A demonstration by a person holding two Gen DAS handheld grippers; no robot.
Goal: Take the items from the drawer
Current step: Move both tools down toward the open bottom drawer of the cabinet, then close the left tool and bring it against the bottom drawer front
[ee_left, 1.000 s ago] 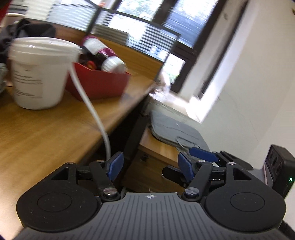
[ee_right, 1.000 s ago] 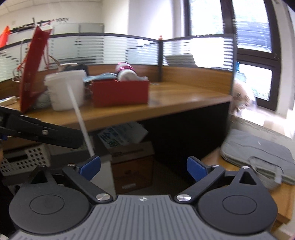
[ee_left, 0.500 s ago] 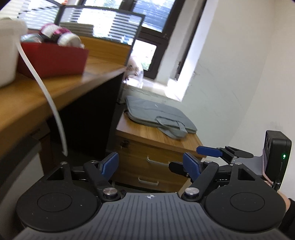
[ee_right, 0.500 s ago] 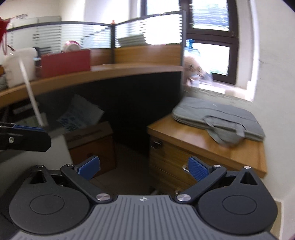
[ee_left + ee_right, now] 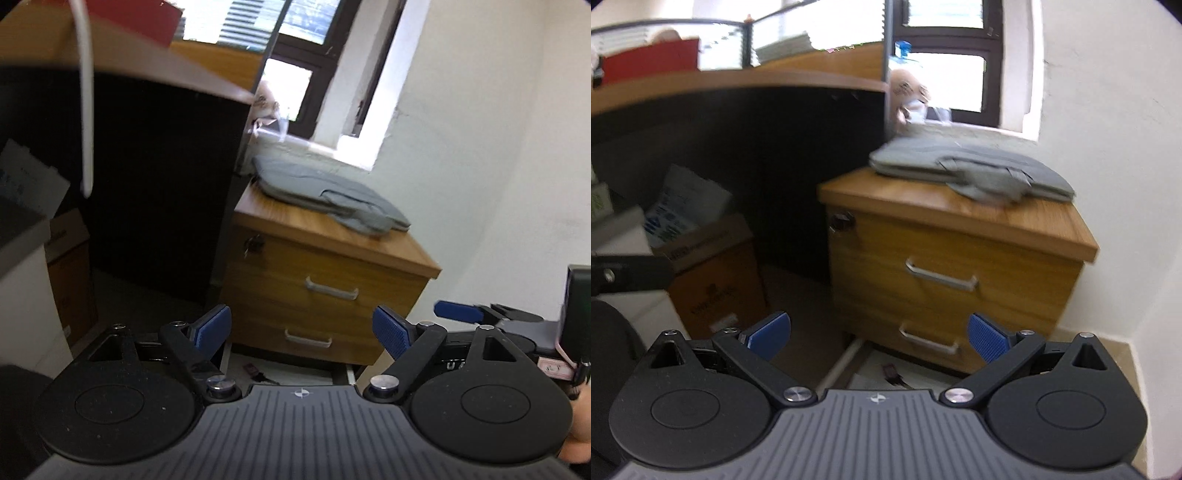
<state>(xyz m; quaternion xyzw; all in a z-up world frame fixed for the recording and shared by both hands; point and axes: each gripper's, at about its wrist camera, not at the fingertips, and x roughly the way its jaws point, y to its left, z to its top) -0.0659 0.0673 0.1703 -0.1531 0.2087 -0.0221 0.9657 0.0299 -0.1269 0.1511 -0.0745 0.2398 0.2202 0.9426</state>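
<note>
Left wrist view: left gripper held with jaws spread wide, blue pads apart and nothing between them. Off to its left, a white strap hangs down from the desk edge above, with a cardboard box low under the desk. Straight ahead of the fingers stands the wooden drawer cabinet, two upper drawer fronts closed, each with a pale handle; keyed lock at its upper left corner. Bottom drawer is pulled out toward the tool, lying just below and between the fingertips; small dark item lies on its pale floor, too blurred to identify. Grey bag lies flat on the cabinet top. To the right, the right gripper shows side-on, near and level with this tool. Right wrist view: right gripper also released, jaws wide, empty. To its left, part of the other tool's black body and the box with a printed bag behind it. Ahead and slightly right, the cabinet, bag on top; open bottom drawer just under the fingertips, dark item on its floor between the two pads
</note>
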